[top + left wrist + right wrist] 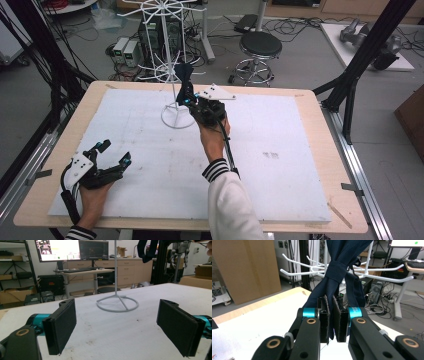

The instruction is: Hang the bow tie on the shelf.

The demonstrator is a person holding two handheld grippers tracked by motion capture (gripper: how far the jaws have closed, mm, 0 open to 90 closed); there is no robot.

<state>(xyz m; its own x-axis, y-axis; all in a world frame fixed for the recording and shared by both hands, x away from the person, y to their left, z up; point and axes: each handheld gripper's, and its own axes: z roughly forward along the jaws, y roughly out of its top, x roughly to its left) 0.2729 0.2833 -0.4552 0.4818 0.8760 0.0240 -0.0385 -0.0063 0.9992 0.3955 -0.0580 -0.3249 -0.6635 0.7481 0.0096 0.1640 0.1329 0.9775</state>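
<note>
Navy cloth (pixel 337 272) pinched in right tongs (pixel 331 322) (its upper end cut off).

Lab (monitors (pixel 72 249), floor cables (pixel 210 37), stool (pixel 260 47)).

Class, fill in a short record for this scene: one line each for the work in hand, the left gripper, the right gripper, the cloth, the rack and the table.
Work in hand: handling a dark blue cloth at a white wire rack
Left gripper: open, holds nothing, low over the white board
Right gripper: shut on the cloth
Cloth: dark blue, knotted, hangs among the rack's hooks
Rack: white, upright on a ring base, hooks spread outward
Table: wooden edge, white board on top
</note>
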